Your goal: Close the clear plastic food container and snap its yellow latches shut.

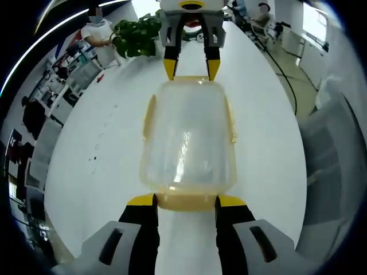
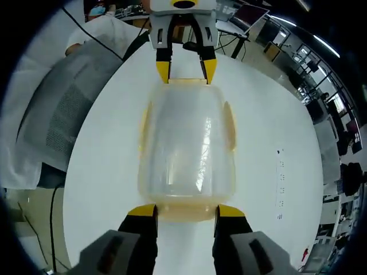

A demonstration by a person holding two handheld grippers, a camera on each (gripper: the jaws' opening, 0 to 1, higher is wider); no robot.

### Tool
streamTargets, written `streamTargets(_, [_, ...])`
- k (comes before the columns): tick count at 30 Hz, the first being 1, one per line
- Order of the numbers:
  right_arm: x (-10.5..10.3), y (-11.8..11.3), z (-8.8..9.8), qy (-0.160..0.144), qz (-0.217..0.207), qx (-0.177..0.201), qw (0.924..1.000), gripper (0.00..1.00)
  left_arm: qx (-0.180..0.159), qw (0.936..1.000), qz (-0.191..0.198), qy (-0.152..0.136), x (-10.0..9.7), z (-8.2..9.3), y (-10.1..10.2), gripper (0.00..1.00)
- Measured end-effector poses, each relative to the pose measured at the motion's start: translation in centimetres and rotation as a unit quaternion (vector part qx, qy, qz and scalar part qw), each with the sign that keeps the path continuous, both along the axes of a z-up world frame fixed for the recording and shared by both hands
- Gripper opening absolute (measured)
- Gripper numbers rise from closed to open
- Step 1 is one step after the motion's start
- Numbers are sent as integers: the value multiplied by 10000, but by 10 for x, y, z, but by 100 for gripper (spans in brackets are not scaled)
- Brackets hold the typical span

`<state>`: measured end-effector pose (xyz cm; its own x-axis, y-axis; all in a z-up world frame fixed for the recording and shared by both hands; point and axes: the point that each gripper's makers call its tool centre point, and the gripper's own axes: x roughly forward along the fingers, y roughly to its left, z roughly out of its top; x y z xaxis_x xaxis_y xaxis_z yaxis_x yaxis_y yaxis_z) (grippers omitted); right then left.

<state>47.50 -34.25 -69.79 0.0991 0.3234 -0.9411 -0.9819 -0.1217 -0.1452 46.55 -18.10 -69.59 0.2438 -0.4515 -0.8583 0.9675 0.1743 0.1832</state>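
A clear plastic food container [image 1: 188,137] [image 2: 186,146] lies lid-on along the white table [image 1: 97,143], between my two grippers. Yellow latches [image 1: 231,120] [image 2: 229,123] run along its long sides. My left gripper [image 1: 186,201] is open, and the container's near yellow end latch [image 1: 186,201] sits between its fingertips [image 1: 140,200]. My right gripper [image 2: 186,212] is open at the opposite end, where that end's latch [image 2: 186,213] lies between its tips. Each gripper also shows at the far end in the other's view: the right gripper [image 1: 191,69], the left gripper [image 2: 186,71].
A green plant [image 1: 135,34] and a standing person [image 1: 97,28] are past the table's far end. A grey chair [image 1: 338,160] stands beside the table, with a black cable [image 1: 287,80] on the floor. Another mesh chair [image 2: 63,114] flanks the other side. Small dark marks [image 2: 281,177] dot the tabletop.
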Motion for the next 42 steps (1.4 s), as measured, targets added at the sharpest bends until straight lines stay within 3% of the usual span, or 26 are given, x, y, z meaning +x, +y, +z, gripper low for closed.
streamTargets(16, [13,-23,-12,164,-24,-6,9999,36,38,10000,12,65,11,-6,-21,36])
streamTargets(25, [17,-21,-21,270,-43,32,9996,36,108,9996,65,254,15,-15,-20,36])
streamTargets(42, [23,-22,-32,485,-88,55,9988,36,123,9994,-56,329,24,-27,-20,37])
